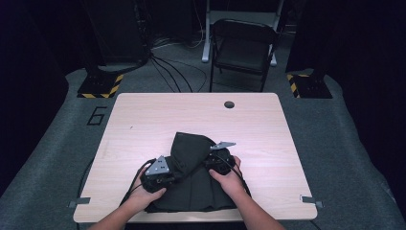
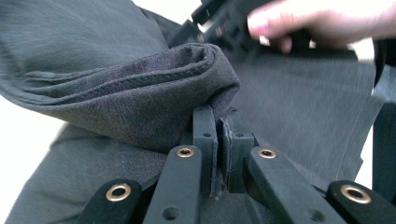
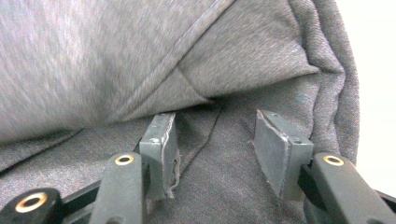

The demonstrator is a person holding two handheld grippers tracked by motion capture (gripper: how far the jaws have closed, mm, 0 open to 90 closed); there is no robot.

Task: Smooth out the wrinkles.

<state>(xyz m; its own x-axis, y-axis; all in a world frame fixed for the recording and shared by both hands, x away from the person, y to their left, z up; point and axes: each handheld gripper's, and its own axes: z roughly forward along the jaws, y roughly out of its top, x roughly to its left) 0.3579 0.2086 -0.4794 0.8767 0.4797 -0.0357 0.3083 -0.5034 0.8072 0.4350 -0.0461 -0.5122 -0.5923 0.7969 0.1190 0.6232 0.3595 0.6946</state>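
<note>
A dark grey garment (image 1: 186, 143) lies crumpled at the near middle of the light wooden table (image 1: 143, 124). My left gripper (image 1: 175, 177) sits at the garment's left side, and in the left gripper view its jaws (image 2: 219, 140) are shut on a thick hemmed fold of the cloth (image 2: 140, 93). My right gripper (image 1: 208, 161) rests on the garment's right side. In the right gripper view it (image 3: 219, 137) stands open, its pads (image 3: 161, 140) apart with flat cloth (image 3: 219, 177) under them and a fold (image 3: 140, 60) just beyond the tips. The person's right hand (image 2: 322, 21) appears in the left gripper view.
A round cable hole (image 1: 229, 104) sits near the table's far edge. Beyond the table stand a folding chair (image 1: 243, 48) and two striped stand bases (image 1: 100, 86) (image 1: 309, 85), with cables on the floor (image 1: 167, 67). The table's far half is bare wood.
</note>
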